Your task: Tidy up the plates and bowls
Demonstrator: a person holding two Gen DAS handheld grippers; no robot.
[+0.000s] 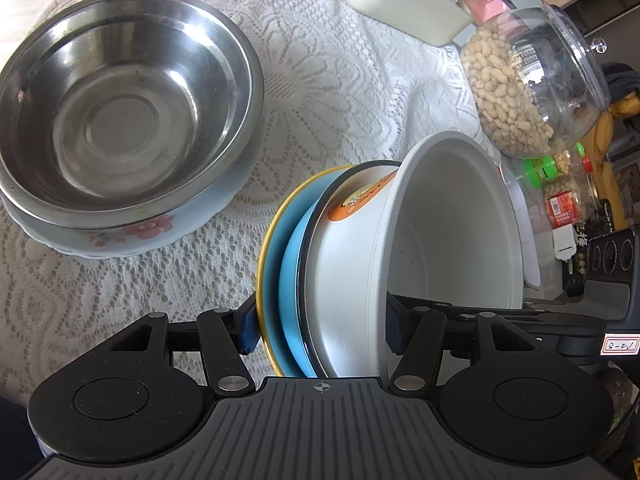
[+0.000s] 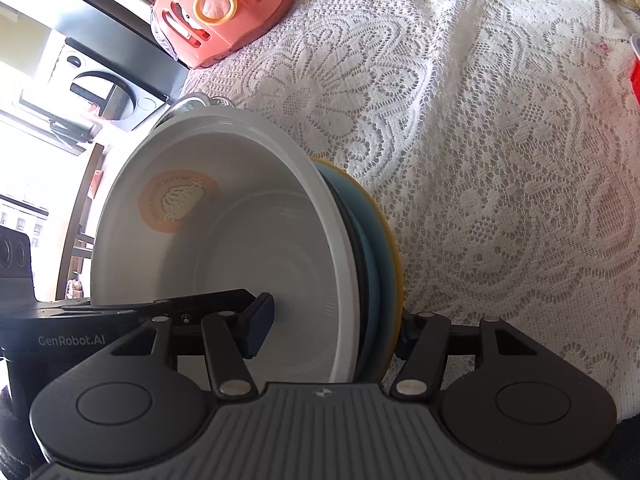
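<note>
Lace-covered bench [image 1: 320, 60]: L gripper [image 1: 320, 330] & R gripper [image 2: 332, 330] fingers each clamped tilted white bowl [image 1: 440, 240] w/ blue plate [image 1: 290, 272] stack; steel bowl [image 1: 120, 112] nearby.

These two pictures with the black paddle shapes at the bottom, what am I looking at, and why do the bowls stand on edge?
There is no robot arm here. A person holds a two-finger tool in each hand, and each tool carries a wide-angle camera looking along its fingers. The black parts at the bottom are the tools themselves.

One picture comes from the left gripper, the other from the right gripper. Both clamp the same tilted stack: a white bowl nested on a blue plate and a yellow-rimmed plate. The jaws squeeze it from both sides.

On the lace tablecloth sits a steel bowl inside a flowered bowl. A jar of peanuts stands nearby, and a pink plastic object at the far edge.
</note>
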